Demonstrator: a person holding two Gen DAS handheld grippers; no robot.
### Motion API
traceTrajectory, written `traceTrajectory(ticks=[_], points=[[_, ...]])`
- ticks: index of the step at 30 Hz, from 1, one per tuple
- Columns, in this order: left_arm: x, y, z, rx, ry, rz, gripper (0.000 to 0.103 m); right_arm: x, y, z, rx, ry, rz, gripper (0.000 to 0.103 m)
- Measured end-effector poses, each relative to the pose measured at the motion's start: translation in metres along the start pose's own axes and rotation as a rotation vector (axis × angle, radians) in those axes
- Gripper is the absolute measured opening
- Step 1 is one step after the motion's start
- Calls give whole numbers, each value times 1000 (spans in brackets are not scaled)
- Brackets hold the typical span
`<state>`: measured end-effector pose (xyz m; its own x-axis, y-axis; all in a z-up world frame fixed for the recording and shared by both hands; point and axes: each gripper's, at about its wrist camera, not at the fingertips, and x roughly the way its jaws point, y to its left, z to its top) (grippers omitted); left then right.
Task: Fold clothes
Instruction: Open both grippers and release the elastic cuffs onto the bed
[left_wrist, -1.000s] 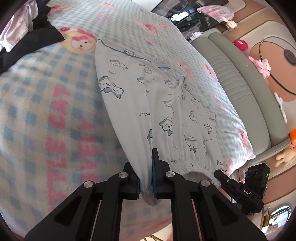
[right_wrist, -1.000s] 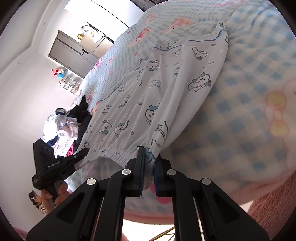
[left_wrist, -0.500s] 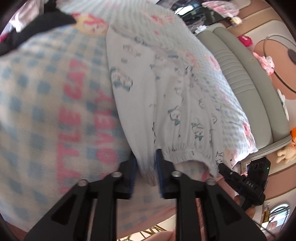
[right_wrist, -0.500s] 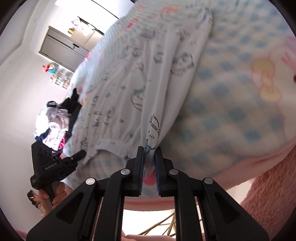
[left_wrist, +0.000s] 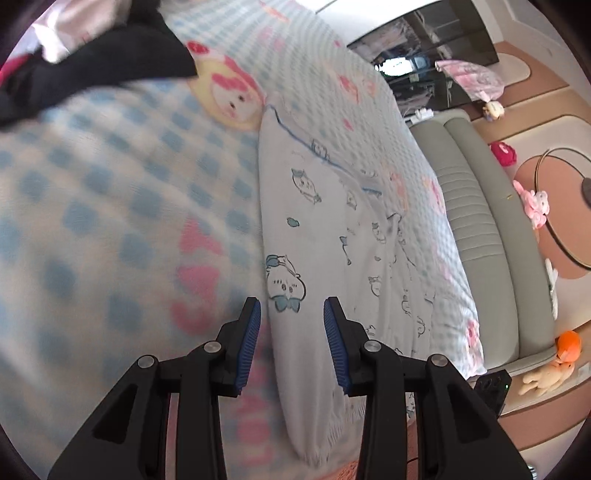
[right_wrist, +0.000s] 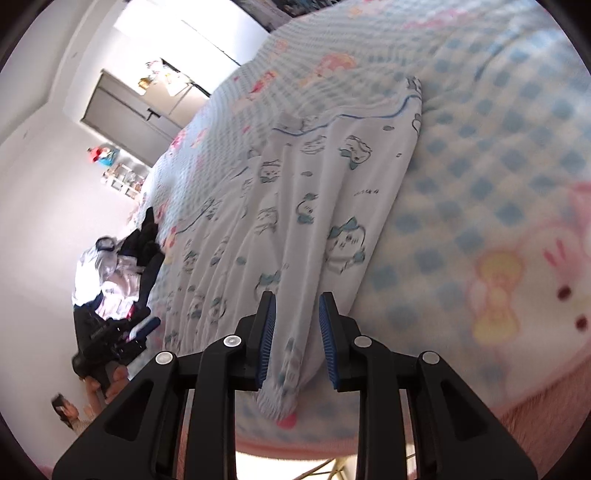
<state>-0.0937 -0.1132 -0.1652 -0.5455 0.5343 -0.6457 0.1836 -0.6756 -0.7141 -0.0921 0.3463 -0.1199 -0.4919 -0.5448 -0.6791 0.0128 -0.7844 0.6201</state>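
— Grippers?
— Left gripper (left_wrist: 291, 321) and right gripper (right_wrist: 295, 314) both gape, straddling the white printed trousers (left_wrist: 314, 229) lying on the checked blanket (left_wrist: 110, 206).
— Hidden?
— The waistband drops below the frame; the blanket is blurred, with bare room on both sides.

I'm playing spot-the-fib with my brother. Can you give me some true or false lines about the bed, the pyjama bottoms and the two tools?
1. The left tool is open. True.
2. The right tool is clamped shut on the pyjamas. False: its fingers are apart, with the cloth lying loose between them.
3. The pyjamas are plain black. False: they are white with little blue cartoon animals.
4. The pyjamas lie on a blue checked blanket. True.
5. A heap of dark and white clothes sits further along the bed. True.
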Motion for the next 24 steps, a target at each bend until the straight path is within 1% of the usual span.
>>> traceTrajectory(ticks=[3,4,5,6,7,9,12,14,15,17,18,19,21,24], points=[[24,0,5,-3,56,-12,40,11,-7,9,19,-3,-20,25],[31,0,7,-1,74,-13,38,15,-9,11,23,0,-31,25],[37,-2,7,11,86,-11,31,20,-13,12,30,6,-36,25],[40,-4,8,23,88,-1,21,25,-15,11,38,9,-38,25],[41,-5,9,31,83,12,7,28,-17,9,51,11,-36,25],[37,-8,9,39,54,19,4,32,-22,5,75,2,-25,25],[20,-10,9,59,-10,56,3,32,-27,2,90,-11,-6,25],[13,-7,11,51,-26,57,3,32,-29,2,87,-7,-5,25],[13,-4,12,42,-19,54,3,33,-30,2,84,-5,-7,25],[20,5,14,16,39,46,5,33,-30,1,78,-2,-10,25],[24,12,14,-11,65,31,6,33,-29,2,77,-3,-10,24],[24,18,16,-39,71,8,6,32,-29,4,76,-6,-10,25],[21,24,19,-69,58,-33,10,31,-27,7,76,-10,-9,25],[20,21,34,-74,15,-41,26,29,-25,11,76,-18,-8,25]])
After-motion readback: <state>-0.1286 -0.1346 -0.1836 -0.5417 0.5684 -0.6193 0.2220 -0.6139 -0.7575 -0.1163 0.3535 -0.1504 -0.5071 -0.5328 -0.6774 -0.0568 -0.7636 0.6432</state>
